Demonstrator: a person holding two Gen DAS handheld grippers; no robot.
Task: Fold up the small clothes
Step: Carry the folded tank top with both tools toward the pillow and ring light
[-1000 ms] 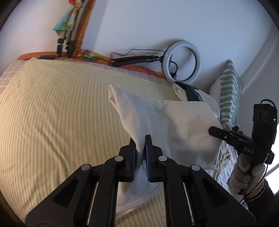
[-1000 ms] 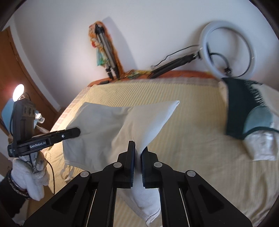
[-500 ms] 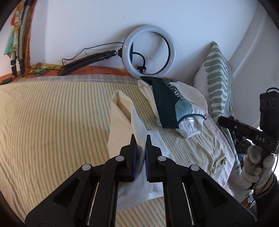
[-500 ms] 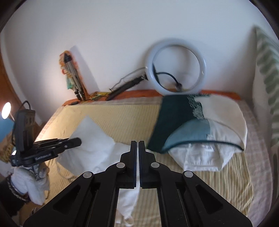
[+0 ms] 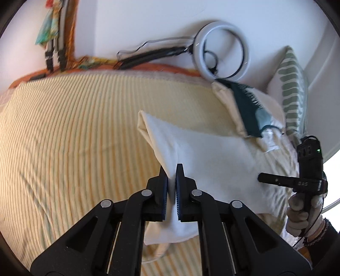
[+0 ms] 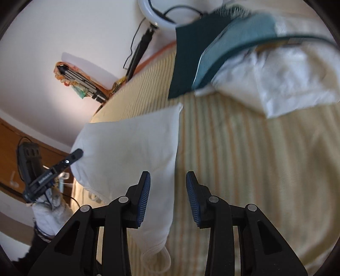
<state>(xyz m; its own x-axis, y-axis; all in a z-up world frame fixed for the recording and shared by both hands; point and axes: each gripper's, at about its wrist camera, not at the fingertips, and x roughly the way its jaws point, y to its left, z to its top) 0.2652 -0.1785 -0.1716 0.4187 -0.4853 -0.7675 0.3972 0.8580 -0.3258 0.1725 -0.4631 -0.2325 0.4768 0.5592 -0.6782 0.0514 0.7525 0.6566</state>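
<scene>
Cloth (image 5: 204, 152) pinched in left gripper (image 5: 172, 186), right gripper (image 6: 167, 191) released; hem blurred.

Left gripper (image 5: 172, 186) pads cover the pinched strip of the cream garment (image 5: 212, 161); how much cloth sits between them can't be told. Garment's lower hem and drawstring disappear behind the gripper body. Right wrist view: the pile of clothes (image 6: 244, 59) is motion-blurred and cut by the top and right edges, item count unreadable. Ring light (image 6: 157, 12) is cropped at the top edge. Lettering on the left gripper seen from the side (image 6: 51, 172) is too small to read. Striped pillow (image 5: 294, 89) is partly hidden behind the pile.
</scene>
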